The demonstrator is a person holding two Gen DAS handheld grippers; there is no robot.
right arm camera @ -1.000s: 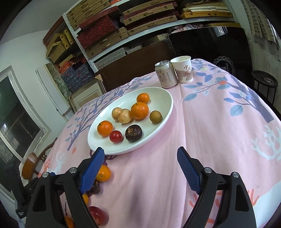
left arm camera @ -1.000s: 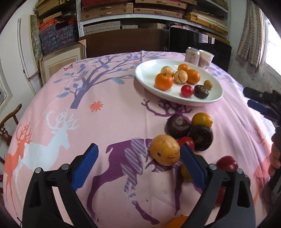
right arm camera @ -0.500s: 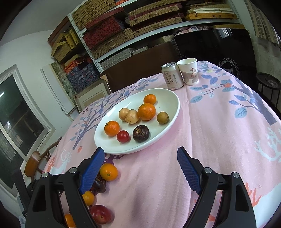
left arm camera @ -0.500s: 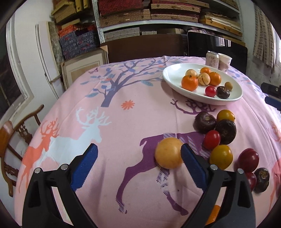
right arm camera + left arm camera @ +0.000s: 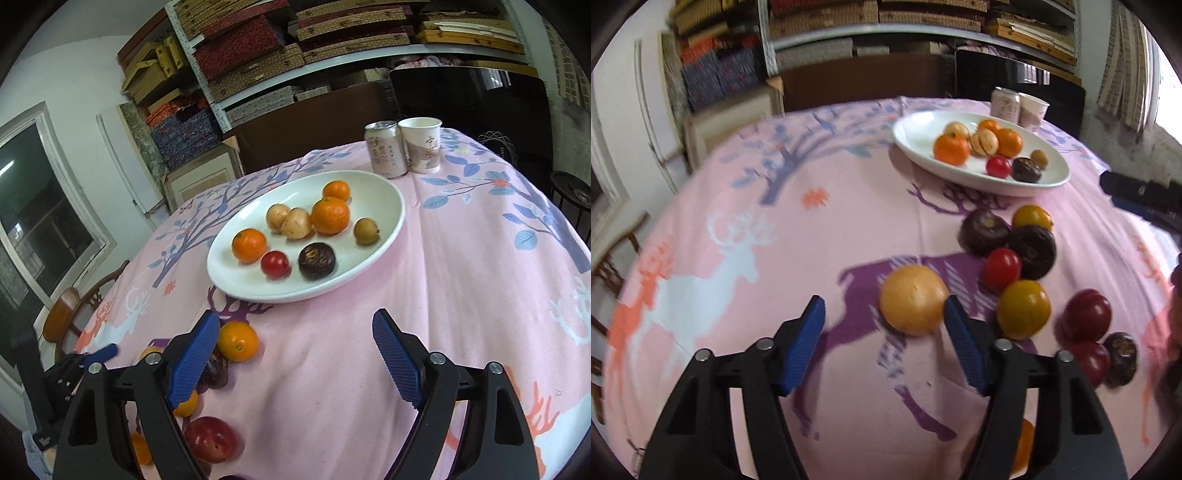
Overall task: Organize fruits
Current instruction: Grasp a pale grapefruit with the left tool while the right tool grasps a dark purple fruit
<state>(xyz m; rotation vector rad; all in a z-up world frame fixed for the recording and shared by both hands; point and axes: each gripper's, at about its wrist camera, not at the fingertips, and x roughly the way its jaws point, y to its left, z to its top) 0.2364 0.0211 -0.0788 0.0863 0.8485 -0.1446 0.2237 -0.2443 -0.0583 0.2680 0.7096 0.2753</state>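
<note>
**Nearly at the yellow fruit: how to hold it**

Now the left gripper (image 5: 882,321) is spread wide and holds nothing. The round yellow-orange smooth-skinned fruit (image 5: 913,300) lies on the cloth just in front of it, close against the inner side of its right blue pad; whether they touch I cannot tell. The right gripper (image 5: 295,354) is also spread wide and empty, hanging over bare cloth between the loose fruits and the white oval ceramic plate (image 5: 391,221).

I judge that this fruit is light and firm, but its skin looks smooth, so it can slip or roll away when only one pad pushes it. The best hold is probably across its widest middle, both pads closing evenly and not too hard, because the skin may bruise.

Beside it to the right is a group of loose fruits: a small red tomato-like fruit (image 5: 1001,268), two dark brown wrinkled fruits (image 5: 1032,251), yellow ones and dark red ones. The plate, farther back, already carries oranges, pale fruits, one red and one dark.

Under everything is a soft pink tablecloth with printed deer and trees (image 5: 775,221), which has some wrinkles. A pale drink can (image 5: 386,149) and a white paper cup (image 5: 423,146) stand behind the plate. Shelves with stacked boxes fill the wall.
</note>
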